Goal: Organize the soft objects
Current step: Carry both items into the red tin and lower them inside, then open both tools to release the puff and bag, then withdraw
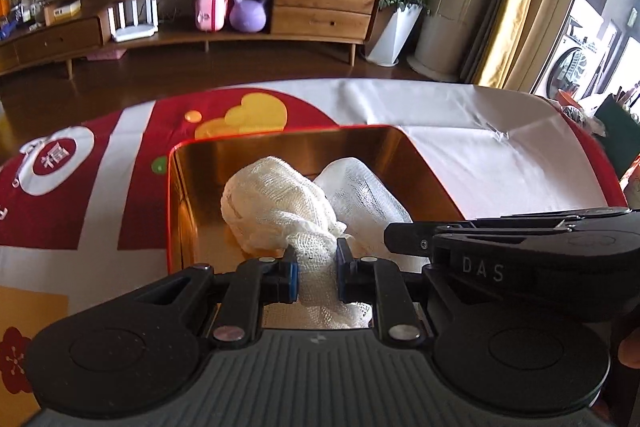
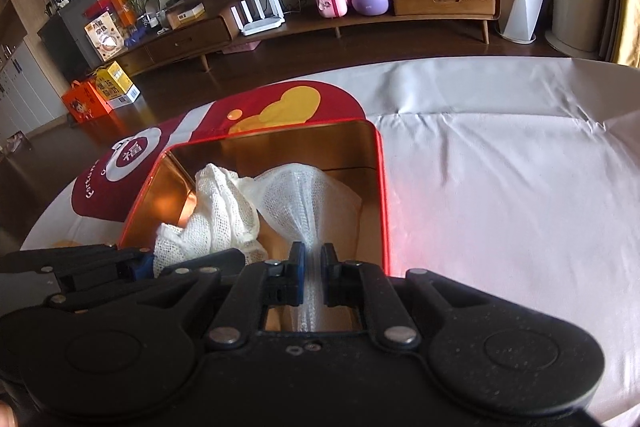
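While the surface [image 2: 500, 187] spreads white and red under it, the tin [image 1: 180, 211] holds both cloths: cream cloth [image 1: 272, 211] pinched by left claw [image 1: 316, 267], white cloth [image 2: 308, 195] by right claw [image 2: 313, 259], each lengthwise toward its claw. Only the right view shows floor boxes [image 2: 100, 93].

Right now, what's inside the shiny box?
Two white mesh cloths: a cream cloth in the left gripper, a finer cloth in the right gripper. They cover most of the box floor.

From my remote seat, "DAS" reads on the right gripper [image 1: 394, 233] body. The character "福" sits in a red circle on the tablecloth [image 1: 52, 163].
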`<control>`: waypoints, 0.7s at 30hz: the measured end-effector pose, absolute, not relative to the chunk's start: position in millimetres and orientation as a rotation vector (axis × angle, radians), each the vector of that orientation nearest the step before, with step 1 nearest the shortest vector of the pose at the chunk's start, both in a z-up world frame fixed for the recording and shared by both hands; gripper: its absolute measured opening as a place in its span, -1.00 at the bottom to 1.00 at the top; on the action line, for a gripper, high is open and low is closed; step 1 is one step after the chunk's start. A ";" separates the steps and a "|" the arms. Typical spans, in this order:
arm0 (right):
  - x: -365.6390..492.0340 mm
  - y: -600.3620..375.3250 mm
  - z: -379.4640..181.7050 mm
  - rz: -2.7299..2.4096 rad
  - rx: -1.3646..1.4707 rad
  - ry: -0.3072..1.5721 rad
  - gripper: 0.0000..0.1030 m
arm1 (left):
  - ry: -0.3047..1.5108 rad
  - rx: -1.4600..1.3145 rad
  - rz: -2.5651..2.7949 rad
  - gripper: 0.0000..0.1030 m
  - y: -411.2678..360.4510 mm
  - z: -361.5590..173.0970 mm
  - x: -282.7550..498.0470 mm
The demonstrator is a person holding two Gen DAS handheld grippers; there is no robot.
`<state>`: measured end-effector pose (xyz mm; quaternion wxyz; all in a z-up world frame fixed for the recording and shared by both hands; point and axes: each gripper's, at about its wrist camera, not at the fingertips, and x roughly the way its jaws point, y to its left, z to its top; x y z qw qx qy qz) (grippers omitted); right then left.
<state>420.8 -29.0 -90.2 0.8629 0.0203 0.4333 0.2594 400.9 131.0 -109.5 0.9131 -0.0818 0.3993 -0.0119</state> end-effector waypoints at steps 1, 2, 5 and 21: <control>420.9 -28.7 -91.2 0.542 0.035 0.909 -0.86 | 0.831 -0.169 -0.028 -0.67 131.1 -112.1 401.4; 420.8 -29.1 -91.9 0.542 0.036 0.912 -0.85 | 0.837 -0.166 -0.027 -0.67 130.4 -114.3 401.3; 423.3 -29.0 -94.6 0.537 0.028 0.915 -0.85 | 0.864 -0.173 -0.025 -0.67 130.3 -120.2 402.6; 418.8 -33.3 -81.8 0.557 0.060 0.913 -0.42 | 0.904 -0.189 -0.018 -0.25 126.3 -122.4 401.7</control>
